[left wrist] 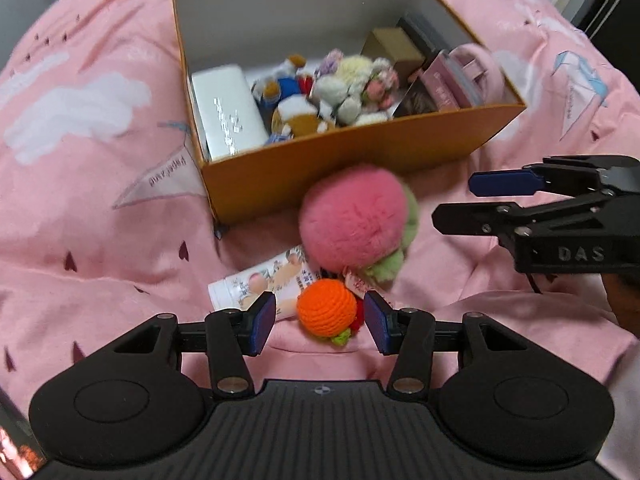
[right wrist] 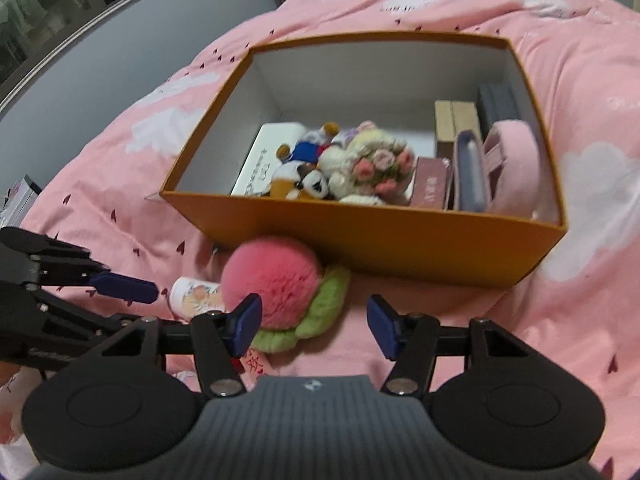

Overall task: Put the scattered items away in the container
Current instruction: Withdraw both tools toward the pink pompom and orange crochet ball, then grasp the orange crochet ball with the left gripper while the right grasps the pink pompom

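The orange box (left wrist: 340, 160) sits open on the pink bed cover (left wrist: 100, 240), already holding a white case (left wrist: 230, 114) at its left end, a heap of small plush toys (left wrist: 344, 88) in the middle, and several small boxes and a pink pouch (right wrist: 516, 168) at its right end. Just in front of the box's near wall, touching it or very close, lies a fluffy pink plush peach (left wrist: 352, 220) with green leaves. Beside the peach lie a printed white tube (left wrist: 260, 284) and an orange crocheted ball (left wrist: 326, 310) with a green tip. The left gripper (left wrist: 320, 322) points steeply down with its jaws spread to either side of the orange ball; the blue pads stand apart from it, a gap showing on each side. The right gripper (right wrist: 314, 326) is also spread, its left pad (right wrist: 246, 322) against or just in front of the peach's lower edge and its right pad clear of it over bare cover, so nothing is pinched. Each gripper shows at the edge of the other's view, near the peach.
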`<state>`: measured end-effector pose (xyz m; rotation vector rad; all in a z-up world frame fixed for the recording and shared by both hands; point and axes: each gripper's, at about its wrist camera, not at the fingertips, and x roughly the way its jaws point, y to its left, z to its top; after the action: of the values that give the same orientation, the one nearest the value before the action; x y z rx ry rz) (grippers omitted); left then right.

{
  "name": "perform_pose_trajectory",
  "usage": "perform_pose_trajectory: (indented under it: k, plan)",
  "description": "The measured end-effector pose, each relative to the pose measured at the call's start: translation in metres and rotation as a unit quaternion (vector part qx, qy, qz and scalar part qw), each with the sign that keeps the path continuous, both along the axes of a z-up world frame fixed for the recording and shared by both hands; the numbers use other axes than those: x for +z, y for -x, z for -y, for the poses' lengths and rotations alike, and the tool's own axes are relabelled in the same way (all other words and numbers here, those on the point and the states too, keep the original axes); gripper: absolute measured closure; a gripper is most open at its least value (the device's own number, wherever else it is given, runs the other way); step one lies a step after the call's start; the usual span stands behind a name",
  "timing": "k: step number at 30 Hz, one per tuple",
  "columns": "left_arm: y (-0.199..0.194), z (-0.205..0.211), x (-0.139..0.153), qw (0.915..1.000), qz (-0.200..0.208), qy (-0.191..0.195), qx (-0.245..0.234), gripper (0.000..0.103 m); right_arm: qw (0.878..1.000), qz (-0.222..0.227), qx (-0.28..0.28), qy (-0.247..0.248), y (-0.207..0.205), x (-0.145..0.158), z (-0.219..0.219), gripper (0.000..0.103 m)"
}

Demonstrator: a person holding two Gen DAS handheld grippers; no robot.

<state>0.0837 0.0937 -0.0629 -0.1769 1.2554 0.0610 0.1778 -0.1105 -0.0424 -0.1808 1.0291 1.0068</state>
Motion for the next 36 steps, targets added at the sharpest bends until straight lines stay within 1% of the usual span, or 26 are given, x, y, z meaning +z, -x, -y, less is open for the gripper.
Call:
perform_pose_trajectory:
  k: [4, 8, 11, 14, 15, 18, 20, 23, 25, 28, 31, 35, 36]
  plan:
    - [-0.013, -0.006, -0.014, 0.9992, -0.023, 0.032, -0.002, 0.046, 1.0, -0.012, -0.002, 0.004, -0.005, -0.004, -0.003, 0.041]
    - [-0.026, -0.004, -0.036, 0.9981, -0.057, 0.02, -0.007, 0.046, 1.0, -0.015, -0.001, 0.006, -0.009, -0.005, -0.005, 0.041]
    - [-0.03, 0.0, -0.047, 0.9967, -0.075, 0.026, -0.016, 0.046, 1.0, -0.015, 0.015, 0.003, -0.009, -0.005, -0.009, 0.04]
    - [-0.031, 0.003, -0.052, 0.9958, -0.082, 0.037, -0.018, 0.054, 0.999, -0.014, 0.043, 0.001, -0.009, -0.006, -0.02, 0.04]
    - [-0.031, 0.003, -0.053, 0.9955, -0.085, 0.039, -0.017, 0.054, 0.998, -0.014, 0.053, 0.001, -0.009, -0.006, -0.024, 0.039]
    - [-0.027, 0.003, -0.053, 0.9956, -0.085, 0.038, -0.015, 0.055, 0.997, -0.015, 0.076, 0.006, -0.009, -0.012, -0.039, 0.037]
    - [-0.023, 0.0, -0.052, 0.9955, -0.087, 0.038, -0.002, 0.055, 0.996, -0.017, 0.086, 0.013, -0.009, -0.018, -0.049, 0.036]
    - [-0.013, -0.004, -0.047, 0.9959, -0.086, 0.02, 0.019, 0.055, 0.994, -0.014, 0.101, 0.027, -0.008, -0.029, -0.062, 0.036]
    - [-0.006, -0.007, -0.042, 0.996, -0.081, 0.016, 0.032, 0.055, 0.993, -0.015, 0.11, 0.032, -0.008, -0.036, -0.07, 0.036]
    - [0.002, -0.012, -0.037, 0.9959, -0.073, 0.02, 0.05, 0.055, 0.992, -0.018, 0.118, 0.044, -0.01, -0.049, -0.08, 0.036]
    - [0.007, -0.017, -0.03, 0.9956, -0.062, 0.015, 0.068, 0.055, 0.991, -0.02, 0.122, 0.044, -0.012, -0.057, -0.084, 0.036]
    - [0.011, -0.024, -0.024, 0.9947, -0.048, 0.009, 0.09, 0.055, 0.991, -0.007, 0.13, 0.039, -0.009, -0.06, -0.086, 0.038]
    - [0.012, -0.026, -0.022, 0.9942, -0.045, 0.009, 0.098, 0.055, 0.991, 0.0, 0.131, 0.04, -0.009, -0.061, -0.086, 0.042]
